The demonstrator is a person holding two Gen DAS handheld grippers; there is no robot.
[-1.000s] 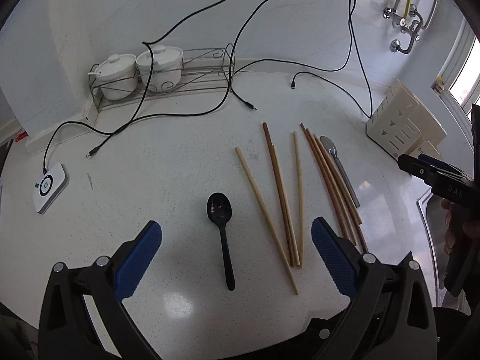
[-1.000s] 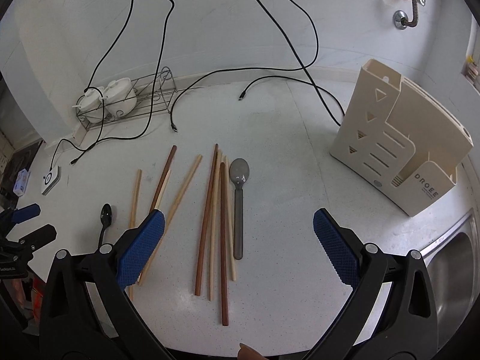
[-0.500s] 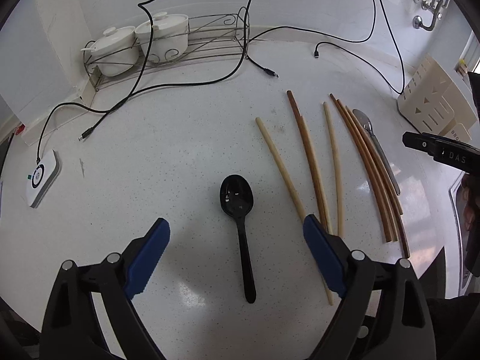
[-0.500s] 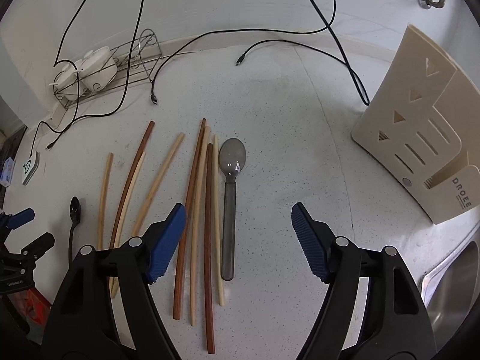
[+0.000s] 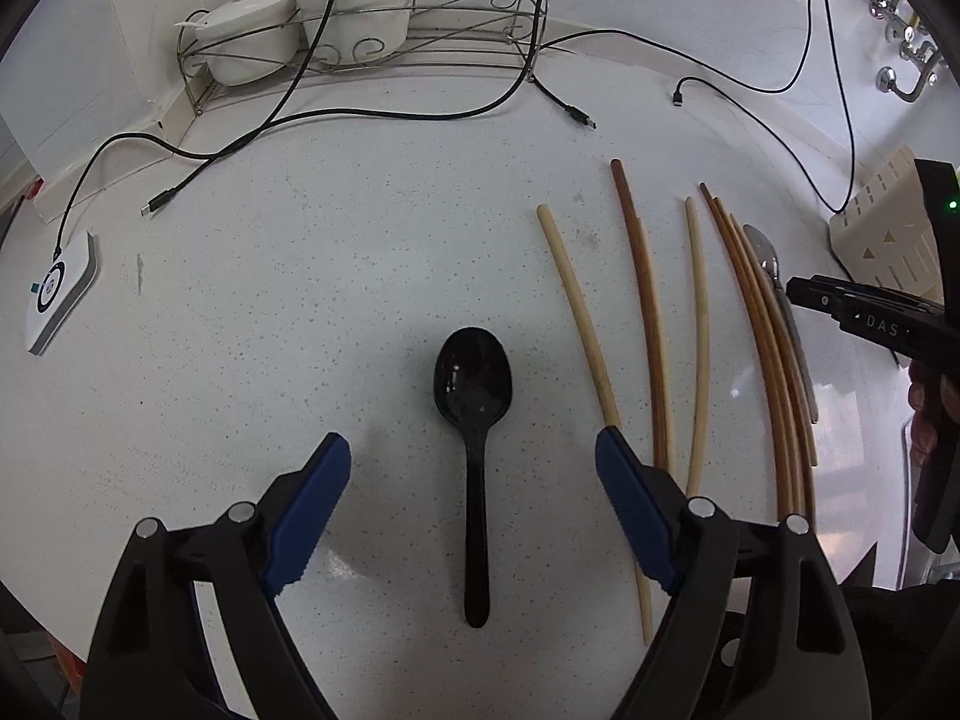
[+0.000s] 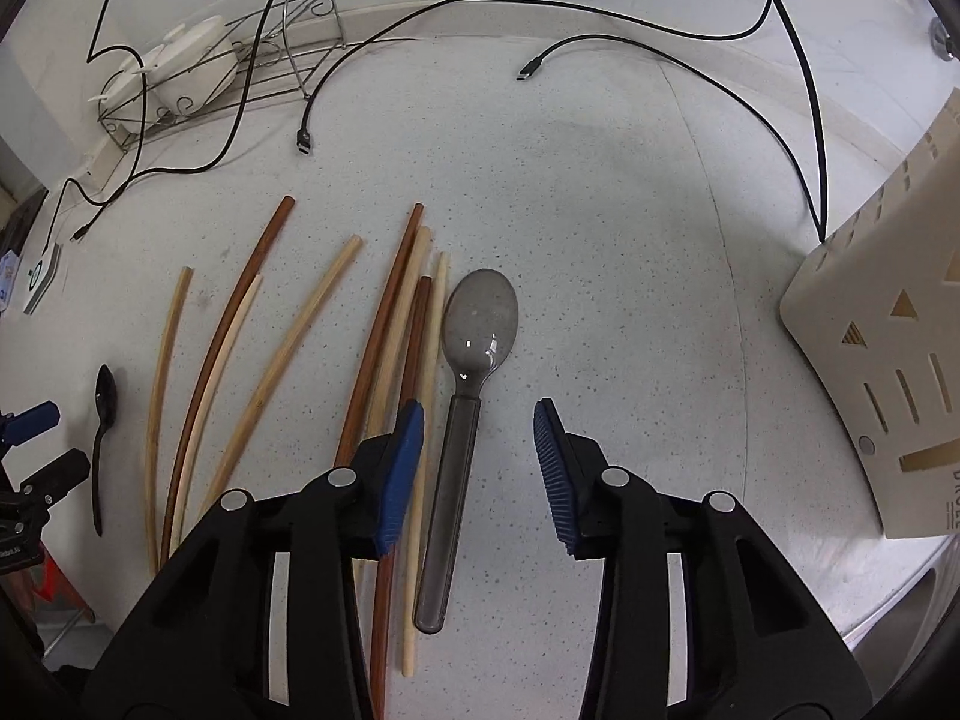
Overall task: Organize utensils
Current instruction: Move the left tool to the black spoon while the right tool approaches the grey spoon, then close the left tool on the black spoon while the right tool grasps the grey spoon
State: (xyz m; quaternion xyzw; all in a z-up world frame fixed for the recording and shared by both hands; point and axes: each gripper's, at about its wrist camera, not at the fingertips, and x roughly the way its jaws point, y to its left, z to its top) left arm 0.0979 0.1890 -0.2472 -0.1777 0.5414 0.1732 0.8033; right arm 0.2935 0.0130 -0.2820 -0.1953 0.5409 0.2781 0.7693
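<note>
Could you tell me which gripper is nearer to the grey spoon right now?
Right. The right gripper straddles the grey spoon, jaws closing; the left gripper sits over the black spoon, across the chopsticks.

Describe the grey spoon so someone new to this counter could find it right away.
Start at the cream holder on the right of the white counter, then look left to the row of chopsticks. The grey spoon lies beside the rightmost stick, bowl pointing toward the wall. It is translucent grey and broad, unlike the smaller black spoon at the far left.
</note>
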